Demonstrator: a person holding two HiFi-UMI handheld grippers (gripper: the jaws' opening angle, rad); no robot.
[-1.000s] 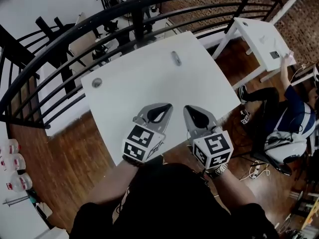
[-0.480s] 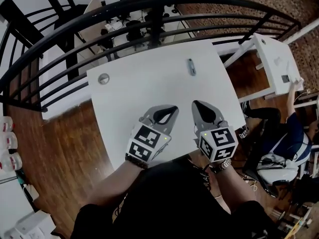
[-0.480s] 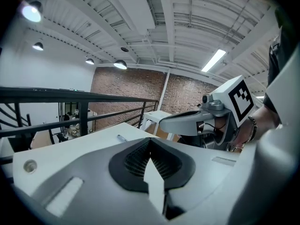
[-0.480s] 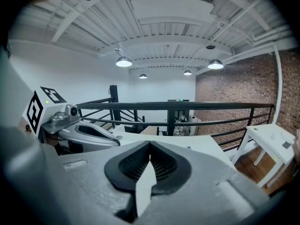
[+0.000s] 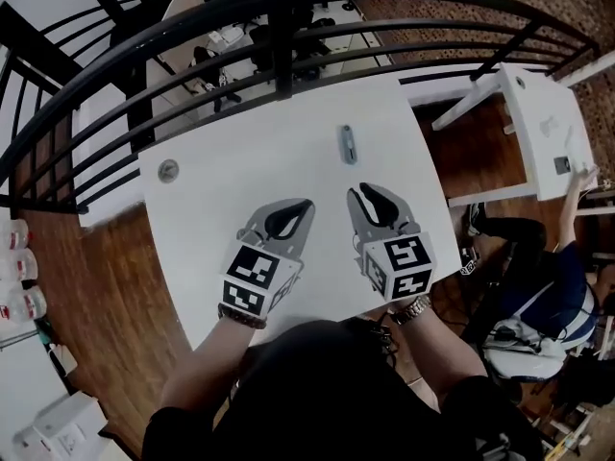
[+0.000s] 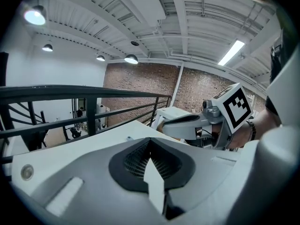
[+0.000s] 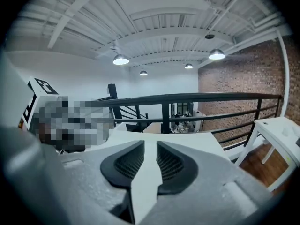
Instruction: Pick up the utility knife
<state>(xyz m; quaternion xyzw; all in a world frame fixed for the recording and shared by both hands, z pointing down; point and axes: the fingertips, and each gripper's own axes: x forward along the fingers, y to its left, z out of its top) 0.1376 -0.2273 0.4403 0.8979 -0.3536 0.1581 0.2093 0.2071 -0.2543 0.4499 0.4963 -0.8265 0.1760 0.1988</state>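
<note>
The utility knife (image 5: 348, 144), slim and grey-blue, lies flat on the white table (image 5: 221, 176) toward its far edge. My right gripper (image 5: 357, 192) hovers just short of the knife. Its jaws are opening, and the right gripper view (image 7: 150, 144) shows a narrow gap with nothing in it. My left gripper (image 5: 307, 203) floats beside it to the left, its tips meeting and holding nothing; the left gripper view (image 6: 150, 140) shows the same. A small grey thing (image 6: 128, 138) ahead on the table may be the knife. The right gripper view does not show the knife.
A round metal grommet (image 5: 168, 170) sits in the table's far left corner. A black curved railing (image 5: 279, 8) runs behind the table. To the right are a second white table (image 5: 553, 113) and a seated person (image 5: 538, 286). Wooden floor lies on both sides.
Both grippers have moved forward over the table, closing the distance to the knife. The right jaws have parted from shut to a narrow gap.
</note>
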